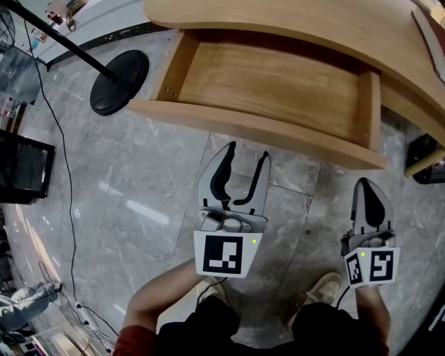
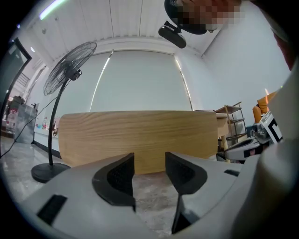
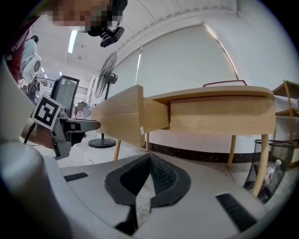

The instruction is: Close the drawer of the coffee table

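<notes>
The wooden coffee table [image 1: 292, 21] has its drawer [image 1: 257, 132] pulled far out, and the inside of the drawer shows bare wood. My left gripper [image 1: 247, 154] hovers just short of the drawer's curved front panel, open, with nothing between its jaws. In the left gripper view that front panel [image 2: 140, 137] fills the middle, straight ahead of the left gripper [image 2: 149, 161]. My right gripper [image 1: 367, 182] is shut and empty, off the drawer's right end. The right gripper view has the right gripper [image 3: 150, 156] low in the picture, with the drawer [image 3: 121, 116] jutting out of the table [image 3: 219, 112] seen from the side.
A standing fan has its round black base [image 1: 118, 82] on the marble floor left of the drawer, its head [image 2: 70, 70] high up. A black box [image 1: 24, 167] and cables lie far left. A wire bin [image 3: 275, 163] stands by the table's right leg.
</notes>
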